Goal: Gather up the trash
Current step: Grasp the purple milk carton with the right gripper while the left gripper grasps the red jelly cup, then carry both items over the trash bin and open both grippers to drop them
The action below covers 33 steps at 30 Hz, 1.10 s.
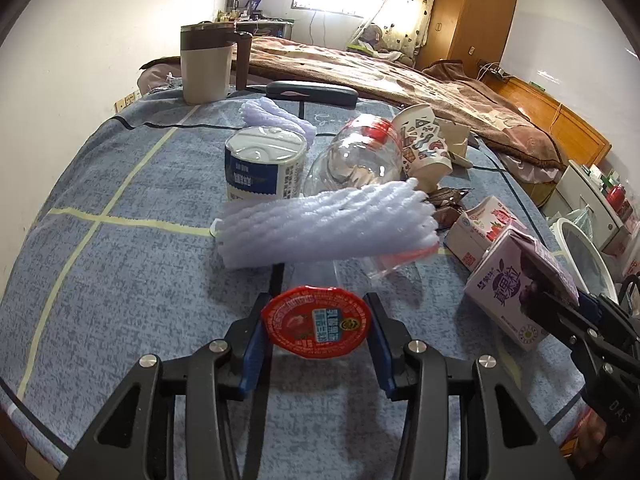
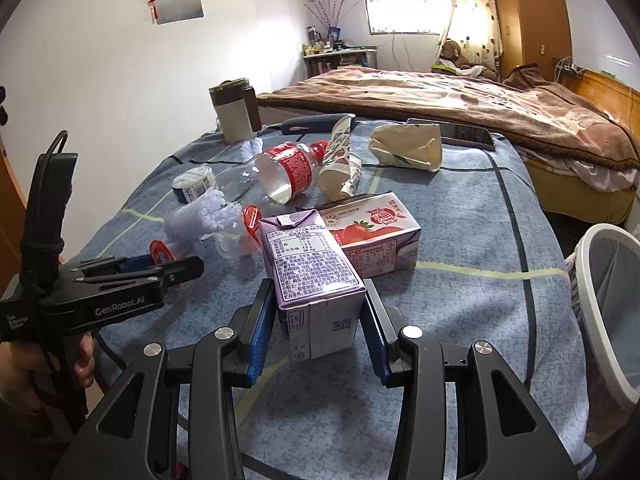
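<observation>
A clear plastic cup with a red foil lid (image 1: 316,322) lies on its side on the blue cloth, lid toward the camera. My left gripper (image 1: 318,304) is shut on it, a blue pad pressing each side of the lid. The right wrist view shows this gripper (image 2: 160,262) at the left, held by a hand, with the red lid (image 2: 162,250) between its fingers. My right gripper (image 2: 317,286) is shut on a purple drink carton (image 2: 316,280), which rests on the cloth. The same carton (image 1: 516,288) shows at the right of the left wrist view.
Beyond lie a foam fruit net (image 1: 328,228), a clear bottle (image 1: 352,156), a tin can (image 1: 264,164), a paper cup (image 1: 424,144) and a strawberry carton (image 2: 372,236). A mug (image 1: 206,64) stands at the back. A white-rimmed bin (image 2: 600,300) stands off the right edge.
</observation>
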Each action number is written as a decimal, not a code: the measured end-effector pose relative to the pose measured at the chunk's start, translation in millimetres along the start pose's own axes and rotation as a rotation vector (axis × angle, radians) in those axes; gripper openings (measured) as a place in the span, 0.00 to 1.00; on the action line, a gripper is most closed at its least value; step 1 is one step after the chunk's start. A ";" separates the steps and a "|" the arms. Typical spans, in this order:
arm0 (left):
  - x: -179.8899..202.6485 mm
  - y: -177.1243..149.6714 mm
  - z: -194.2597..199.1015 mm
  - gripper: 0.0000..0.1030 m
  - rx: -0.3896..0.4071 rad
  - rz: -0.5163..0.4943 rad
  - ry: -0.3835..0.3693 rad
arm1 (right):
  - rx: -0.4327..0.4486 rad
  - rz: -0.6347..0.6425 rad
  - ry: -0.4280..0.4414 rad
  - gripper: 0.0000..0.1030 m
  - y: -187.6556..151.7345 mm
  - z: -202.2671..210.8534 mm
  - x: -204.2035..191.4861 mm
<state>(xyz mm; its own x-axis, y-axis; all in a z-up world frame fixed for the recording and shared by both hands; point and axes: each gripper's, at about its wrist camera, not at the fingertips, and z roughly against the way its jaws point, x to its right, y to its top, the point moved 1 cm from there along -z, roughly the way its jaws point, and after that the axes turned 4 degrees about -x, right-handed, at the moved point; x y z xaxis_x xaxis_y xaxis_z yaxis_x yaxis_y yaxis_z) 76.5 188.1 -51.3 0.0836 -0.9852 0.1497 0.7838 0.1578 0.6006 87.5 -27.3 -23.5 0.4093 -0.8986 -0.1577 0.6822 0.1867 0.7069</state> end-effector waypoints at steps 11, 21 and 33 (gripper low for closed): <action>19.6 -10.8 24.6 0.46 0.035 -0.014 -0.024 | 0.037 -0.027 0.012 0.42 -2.5 16.9 12.0; 69.2 -0.5 47.1 0.46 0.095 -0.102 -0.081 | 0.103 -0.070 -0.050 0.40 -2.0 47.6 37.7; 100.4 -1.4 40.2 0.46 0.078 -0.127 -0.102 | 0.093 -0.130 -0.074 0.39 -13.3 55.1 66.2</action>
<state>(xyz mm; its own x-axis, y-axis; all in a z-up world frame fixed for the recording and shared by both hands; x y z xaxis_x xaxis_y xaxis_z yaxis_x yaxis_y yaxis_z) 59.1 91.6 -5.5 -0.0789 -0.9862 0.1454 0.7337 0.0413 0.6782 72.2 -111.1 -5.4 0.2735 -0.9401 -0.2035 0.6659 0.0324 0.7453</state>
